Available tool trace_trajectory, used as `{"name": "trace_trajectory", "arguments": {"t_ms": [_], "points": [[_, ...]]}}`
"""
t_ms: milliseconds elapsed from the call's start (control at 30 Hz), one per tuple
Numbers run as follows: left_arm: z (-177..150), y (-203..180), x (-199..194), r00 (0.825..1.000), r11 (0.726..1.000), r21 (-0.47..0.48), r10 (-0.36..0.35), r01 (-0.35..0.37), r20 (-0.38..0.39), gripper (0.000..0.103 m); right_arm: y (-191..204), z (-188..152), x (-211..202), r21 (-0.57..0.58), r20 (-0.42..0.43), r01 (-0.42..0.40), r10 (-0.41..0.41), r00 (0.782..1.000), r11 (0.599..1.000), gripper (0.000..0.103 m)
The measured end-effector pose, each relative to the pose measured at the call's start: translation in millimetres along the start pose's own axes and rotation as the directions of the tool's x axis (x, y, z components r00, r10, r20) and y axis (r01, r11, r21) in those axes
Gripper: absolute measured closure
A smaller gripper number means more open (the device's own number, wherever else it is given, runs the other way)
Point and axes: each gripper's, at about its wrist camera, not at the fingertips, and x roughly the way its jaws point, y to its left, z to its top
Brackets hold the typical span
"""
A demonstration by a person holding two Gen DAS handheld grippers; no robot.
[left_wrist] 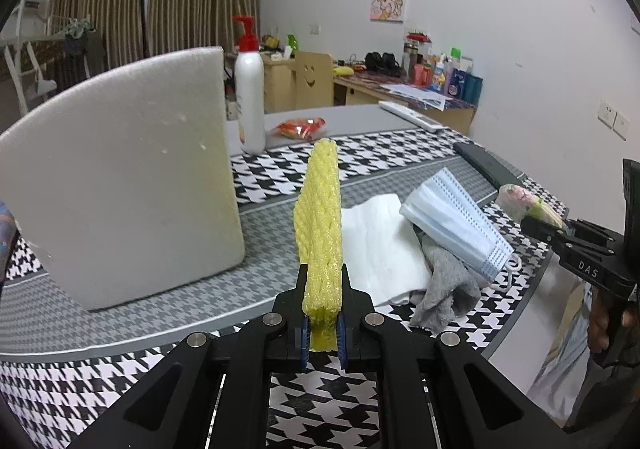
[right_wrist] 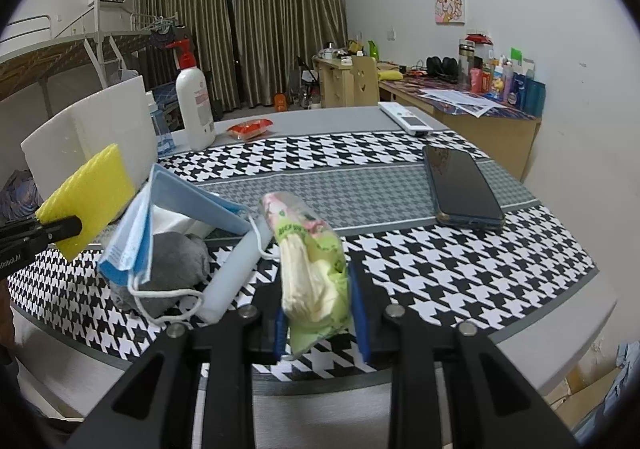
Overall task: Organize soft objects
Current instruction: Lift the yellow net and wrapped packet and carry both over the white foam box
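Observation:
My left gripper (left_wrist: 323, 325) is shut on a yellow foam net sleeve (left_wrist: 320, 225), held upright above the table; it also shows in the right wrist view (right_wrist: 90, 201). My right gripper (right_wrist: 320, 313) is shut on a floral tissue pack (right_wrist: 312, 265), held above the table's front edge; the pack also shows in the left wrist view (left_wrist: 528, 201). A pile lies between them: a blue face mask (left_wrist: 456, 221), a grey cloth (left_wrist: 448, 289) and a white tissue (left_wrist: 380, 249). The mask (right_wrist: 136, 233) leans over the grey cloth (right_wrist: 172, 265).
A white foam block (left_wrist: 120, 177) stands at the left. A white pump bottle (left_wrist: 250, 89), a red snack packet (left_wrist: 300, 127), a remote (right_wrist: 404, 117) and a dark phone (right_wrist: 460, 185) lie farther back. A white foam roll (right_wrist: 232, 273) lies near the pile.

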Motion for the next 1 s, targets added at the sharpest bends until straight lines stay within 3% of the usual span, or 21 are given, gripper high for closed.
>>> {"name": "trace_trajectory", "arguments": {"t_ms": [1000], "points": [[37.2,7.6,-50.6,0.990,0.998,0.014,0.051,-0.053,0.134,0.093,39.3,49.6,-29.9,-0.066,0.122,-0.099,0.107,0.987,0.993,0.072]]}}
